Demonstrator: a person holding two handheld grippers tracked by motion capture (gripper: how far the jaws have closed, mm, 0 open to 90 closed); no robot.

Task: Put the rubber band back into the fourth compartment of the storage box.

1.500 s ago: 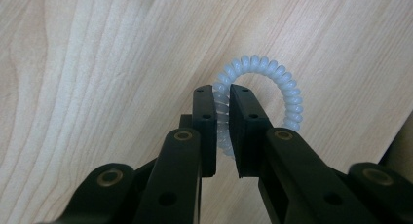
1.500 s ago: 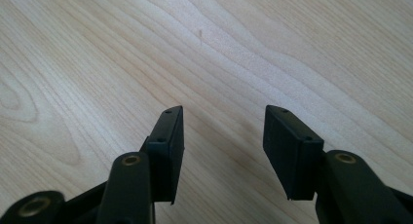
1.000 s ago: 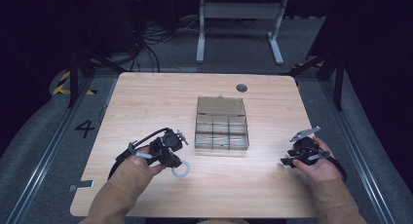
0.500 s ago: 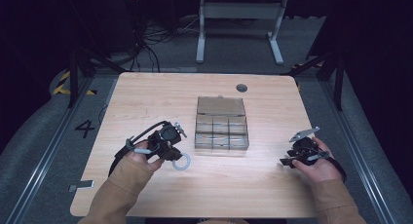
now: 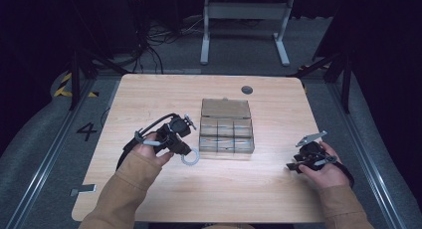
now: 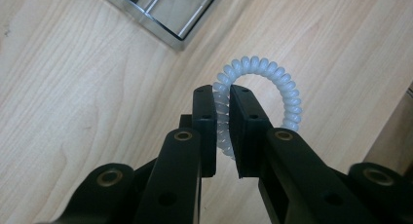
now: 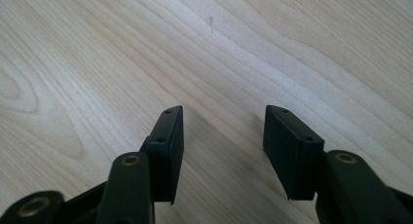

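Spiral hair tie (image 6: 258, 95) pinched in left claw (image 6: 223, 100).

A single dark numeral "4" (image 5: 86, 131) is painted on the grey floor, just beside the left edge of the light wooden tabletop (image 5: 149, 97). Yellow-and-black hazard stripes (image 5: 69, 84) are marked on the floor beyond the tabletop's far left corner. No other writing can be read.
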